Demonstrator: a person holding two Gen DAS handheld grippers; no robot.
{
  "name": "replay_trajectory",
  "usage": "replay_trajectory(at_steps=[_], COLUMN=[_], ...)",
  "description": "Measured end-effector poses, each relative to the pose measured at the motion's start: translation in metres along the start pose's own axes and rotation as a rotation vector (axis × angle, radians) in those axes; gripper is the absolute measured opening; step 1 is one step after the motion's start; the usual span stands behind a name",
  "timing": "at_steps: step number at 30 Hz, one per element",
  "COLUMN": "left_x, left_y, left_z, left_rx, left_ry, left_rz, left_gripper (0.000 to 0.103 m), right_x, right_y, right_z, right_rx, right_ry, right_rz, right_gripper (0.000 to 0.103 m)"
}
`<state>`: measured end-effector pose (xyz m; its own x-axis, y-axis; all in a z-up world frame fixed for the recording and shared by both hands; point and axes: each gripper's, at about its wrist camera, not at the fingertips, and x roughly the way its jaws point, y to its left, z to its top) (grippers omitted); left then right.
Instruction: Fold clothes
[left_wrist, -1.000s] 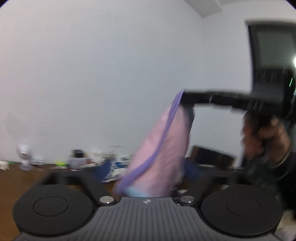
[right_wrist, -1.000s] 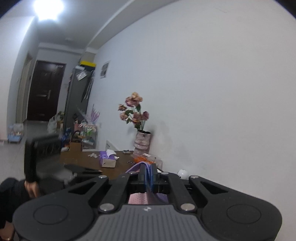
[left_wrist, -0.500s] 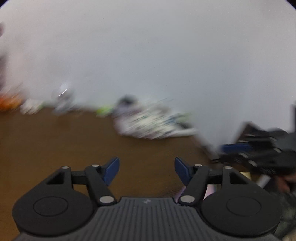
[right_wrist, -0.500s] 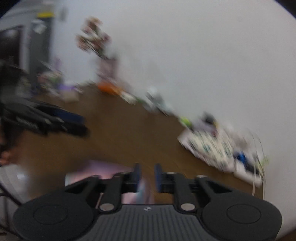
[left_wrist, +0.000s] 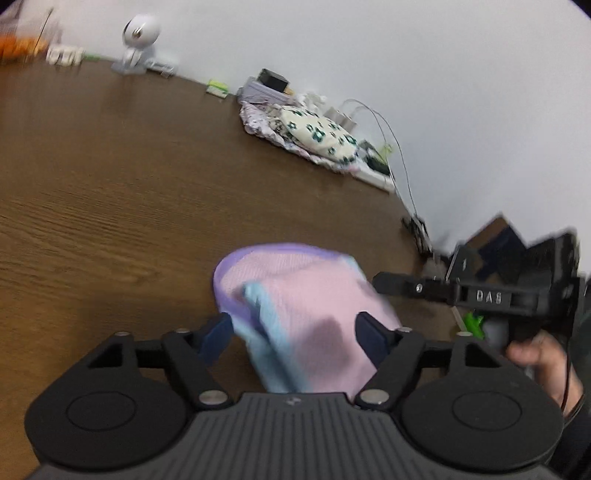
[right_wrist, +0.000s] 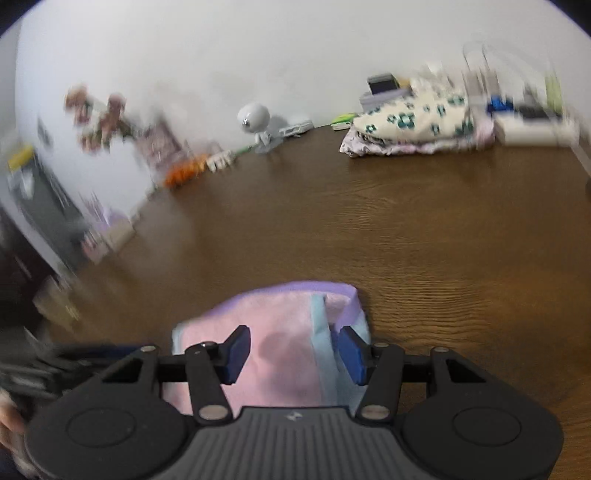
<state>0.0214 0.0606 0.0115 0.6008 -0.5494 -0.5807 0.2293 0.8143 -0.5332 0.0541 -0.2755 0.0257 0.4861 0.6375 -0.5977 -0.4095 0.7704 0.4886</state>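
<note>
The left gripper (left_wrist: 293, 338) hangs just over the pink cloth (left_wrist: 306, 314). Its jaws stand apart and are closing, with the cloth between and under them, but the pads do not press on it. The right gripper (right_wrist: 293, 354) is over the same cloth (right_wrist: 280, 343); its jaws are opening, half wide, and nothing is pinched. In the left view the right gripper (left_wrist: 376, 280) comes in from the right at the cloth's far right corner, so both are about equally near.

The cloth lies on the near part of the worktop (left_wrist: 110, 184), bunched, with a purple border (left_wrist: 258, 248) on its far edge and a light blue strip (right_wrist: 320, 332) running from near to far. Its long axis I cannot tell because of the blur.

Far away by the wall lies a pile of other clothes (right_wrist: 413, 122), well apart. No basket or box for clothes is seen.
</note>
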Motion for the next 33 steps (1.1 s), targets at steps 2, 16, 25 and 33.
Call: replay_trajectory(at_steps=[2,16,25,33], left_x=[0.017,-0.051,0.017,0.038], left_y=[0.004,-0.054,0.01,0.02], left_z=[0.014,0.053,0.027,0.039], left_rx=[-0.041,0.168,-0.022,0.04], left_ry=[0.027,-0.2,-0.038,0.005], left_rz=[-0.022,0.038,0.22,0.335], left_gripper=[0.002,0.082,0.067,0.044], right_x=[0.011,-0.004,0.04,0.048], right_y=[-0.011,0.044,-0.007,-0.009], right_z=[0.005,0.045,0.039,0.037], right_rx=[0.069,-0.179,-0.027,-0.173], right_ry=[0.009,0.001,0.07,0.123], right_rz=[0.087,-0.029,-0.05,-0.186], right_gripper=[0.019,0.07,0.048,0.04])
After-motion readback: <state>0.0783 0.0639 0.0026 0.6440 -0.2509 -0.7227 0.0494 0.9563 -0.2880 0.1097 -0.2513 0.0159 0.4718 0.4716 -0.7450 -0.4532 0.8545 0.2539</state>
